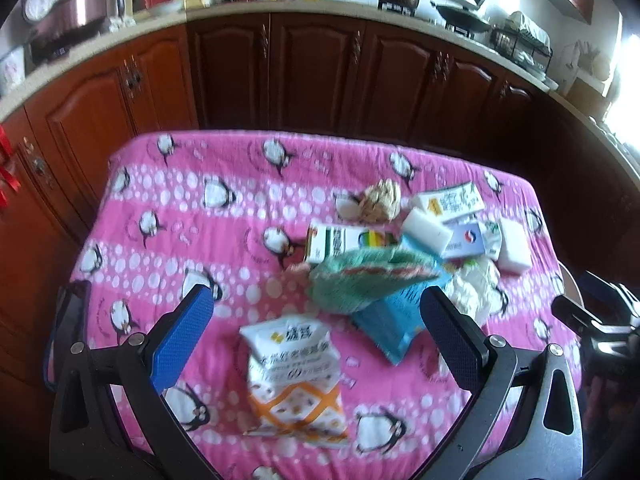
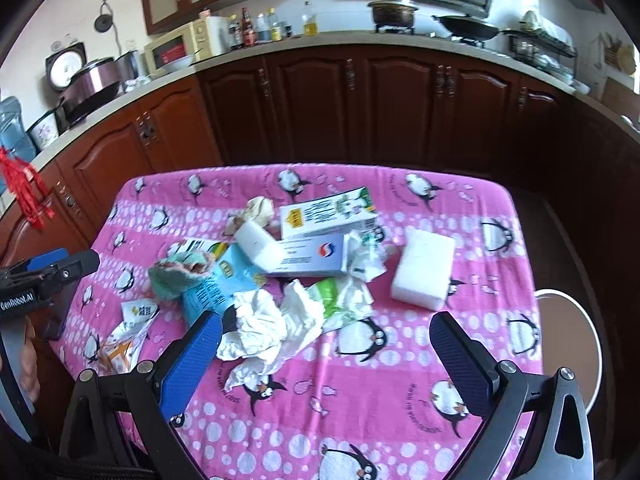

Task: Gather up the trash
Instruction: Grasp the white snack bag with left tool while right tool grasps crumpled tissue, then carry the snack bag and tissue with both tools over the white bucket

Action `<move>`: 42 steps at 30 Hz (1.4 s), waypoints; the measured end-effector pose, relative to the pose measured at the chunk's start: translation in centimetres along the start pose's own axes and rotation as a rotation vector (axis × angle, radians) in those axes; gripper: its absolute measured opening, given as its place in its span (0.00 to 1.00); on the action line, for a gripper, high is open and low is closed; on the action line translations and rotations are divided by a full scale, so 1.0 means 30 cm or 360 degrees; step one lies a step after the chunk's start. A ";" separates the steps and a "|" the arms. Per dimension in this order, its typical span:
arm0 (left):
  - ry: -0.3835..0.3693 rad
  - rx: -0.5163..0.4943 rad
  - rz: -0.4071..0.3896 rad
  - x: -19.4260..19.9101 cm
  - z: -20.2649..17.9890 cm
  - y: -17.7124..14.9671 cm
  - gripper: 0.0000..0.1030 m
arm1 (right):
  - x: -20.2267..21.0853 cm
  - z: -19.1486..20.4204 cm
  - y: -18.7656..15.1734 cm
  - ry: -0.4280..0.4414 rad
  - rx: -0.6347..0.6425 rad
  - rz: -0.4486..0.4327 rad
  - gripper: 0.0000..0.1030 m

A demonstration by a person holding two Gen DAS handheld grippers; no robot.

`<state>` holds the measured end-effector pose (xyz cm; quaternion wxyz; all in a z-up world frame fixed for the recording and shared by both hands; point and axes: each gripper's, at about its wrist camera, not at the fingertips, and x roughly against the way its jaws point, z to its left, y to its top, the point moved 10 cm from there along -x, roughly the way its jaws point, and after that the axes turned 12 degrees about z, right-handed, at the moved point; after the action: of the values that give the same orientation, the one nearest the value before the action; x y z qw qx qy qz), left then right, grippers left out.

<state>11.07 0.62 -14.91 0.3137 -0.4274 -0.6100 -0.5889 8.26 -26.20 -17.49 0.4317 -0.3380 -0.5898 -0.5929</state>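
Currently: 2 grippers, left gripper (image 1: pixel 316 320) and right gripper (image 2: pixel 326 336), both spread wide, empty, above pink tablecloth (image 2: pixel 440 360). Trash mid-table: snack bag (image 1: pixel 292 380), crumpled tissue (image 2: pixel 272 324), white foam block (image 2: pixel 422 270), cartons.

Both are held up and apart from each other. The left hand-held gripper (image 1: pixel 316 320) has its blue-padded jaws spread wide, gripping nothing. The right hand-held gripper (image 2: pixel 326 340) is likewise agape and empty, tilted downward.
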 end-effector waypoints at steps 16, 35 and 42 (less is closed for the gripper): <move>-0.0092 0.0050 0.0280 -0.188 0.111 -0.197 1.00 | -0.185 0.115 -0.063 0.0289 0.0136 0.0238 0.83; -0.0335 0.0136 0.0489 -0.317 0.064 -0.241 0.14 | -0.284 0.094 -0.055 0.0484 0.0066 0.0308 0.04; -0.0364 0.0097 0.0402 -0.190 0.044 -0.222 0.11 | -0.149 0.065 -0.058 0.0520 0.0057 0.0194 0.03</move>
<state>7.79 1.43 -23.12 0.3265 -0.5553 -0.6007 -0.4735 8.23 -23.88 -22.11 0.5630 -0.2643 -0.5007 -0.6021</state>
